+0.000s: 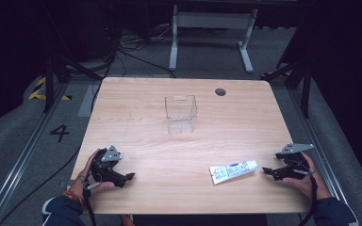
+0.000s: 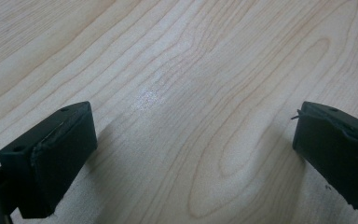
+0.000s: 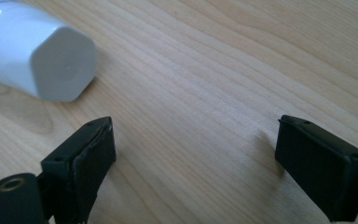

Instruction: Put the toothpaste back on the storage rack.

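Wood-grain table (image 1: 136,101) is taking up most of the high view, with a clear plastic bin (image 1: 181,113) standing upright toward the far middle, open top up, nothing in it as far as I can see.

Closer to the person's edge, a white toothpaste tube (image 1: 233,171) is lying flat on the right half. Its long axis is running roughly left to right, crimped flat end pointing toward the table's middle and the white cap pointing at the right gripper (image 1: 269,173). That gripper is sitting just beside the cap end, so it's clearly the nearer one; in the right gripper view the cap (image 3: 63,63) is showing up just ahead and off to the left of the jaws, not between them yet. I'd guess a small shift that way is needed before closing.

Right jaws are standing wide apart, gripping nothing, hovering low over bare wood.

Left gripper (image 1: 128,178) is resting well apart from the tube, jaws also spread wide and holding nothing.
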